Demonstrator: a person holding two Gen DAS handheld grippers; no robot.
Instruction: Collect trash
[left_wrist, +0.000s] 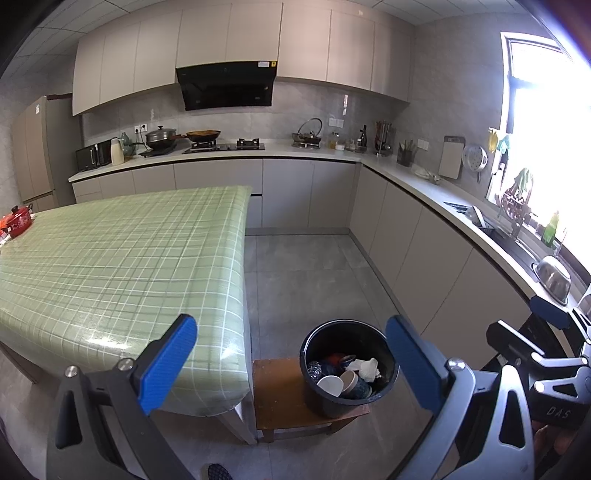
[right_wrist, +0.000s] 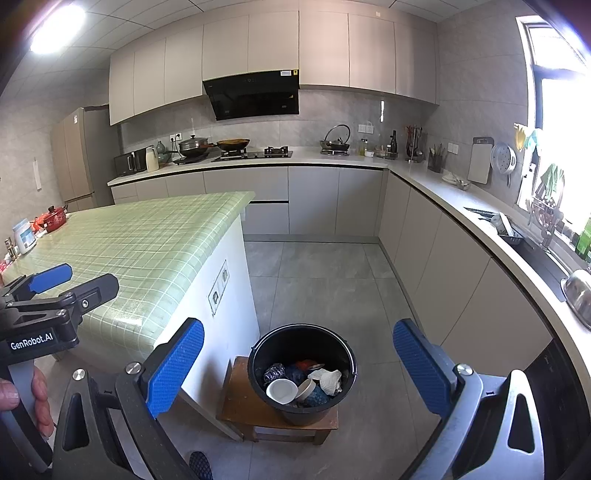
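Left gripper (left_wrist: 291, 365): we found its blue pads spread wide with nothing between them, held above and short of the black bin.
Right gripper (right_wrist: 297, 369): we recorded the same wide spread, empty, also above and short of the bin.
Hand (right_wrist: 35, 400): we saw fingers wrapped on the left tool's handle, left of the bin.
Black bin (right_wrist: 258, 354): we noted it upright on a low wooden stool (right_wrist: 236, 402).
Trash in bin: we counted a white paper cup (right_wrist: 281, 390), a crumpled white tissue (right_wrist: 328, 380), and dark wrappers we could not identify.
Table (left_wrist: 110, 258): we placed it just left of the bin, under a green checked cloth.
Red pot (right_wrist: 55, 218): on the table's far-left edge, well apart from the bin.
Counter (left_wrist: 314, 153): beyond the bin, along the back wall and to the right.
Range hood (right_wrist: 255, 94): above the counter, far behind the bin.
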